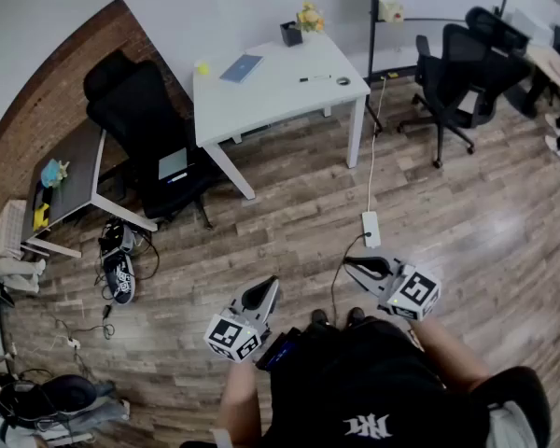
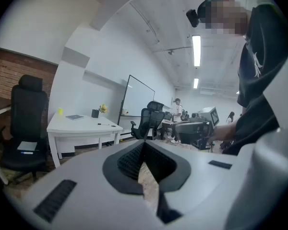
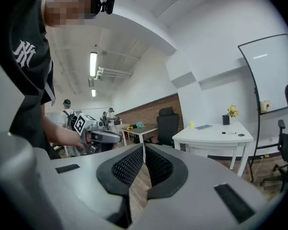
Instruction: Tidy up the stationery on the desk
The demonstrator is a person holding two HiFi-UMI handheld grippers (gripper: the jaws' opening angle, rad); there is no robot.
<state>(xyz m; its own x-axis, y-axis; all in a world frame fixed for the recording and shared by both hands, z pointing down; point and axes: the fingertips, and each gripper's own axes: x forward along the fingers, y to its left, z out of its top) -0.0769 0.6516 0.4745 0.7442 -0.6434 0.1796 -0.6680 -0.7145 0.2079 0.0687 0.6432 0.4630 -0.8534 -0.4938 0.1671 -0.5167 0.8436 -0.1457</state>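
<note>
The white desk (image 1: 271, 87) stands far ahead across the wood floor. On it lie a blue notebook (image 1: 241, 67), a black pen holder (image 1: 291, 33), yellow flowers (image 1: 309, 17), a marker (image 1: 315, 78) and a small tape roll (image 1: 343, 81). My left gripper (image 1: 271, 283) and right gripper (image 1: 348, 262) hang low near my body, far from the desk, both shut and holding nothing. In the left gripper view the jaws (image 2: 144, 143) meet tip to tip, with the desk (image 2: 81, 126) beyond. The right gripper (image 3: 144, 147) also points toward the desk (image 3: 213, 134).
A black office chair (image 1: 149, 147) stands left of the desk beside a grey side table (image 1: 70, 171). A power strip (image 1: 371, 229) and its cable lie on the floor between me and the desk. Shoes (image 1: 119, 273) sit at left. More chairs (image 1: 448, 82) stand at right.
</note>
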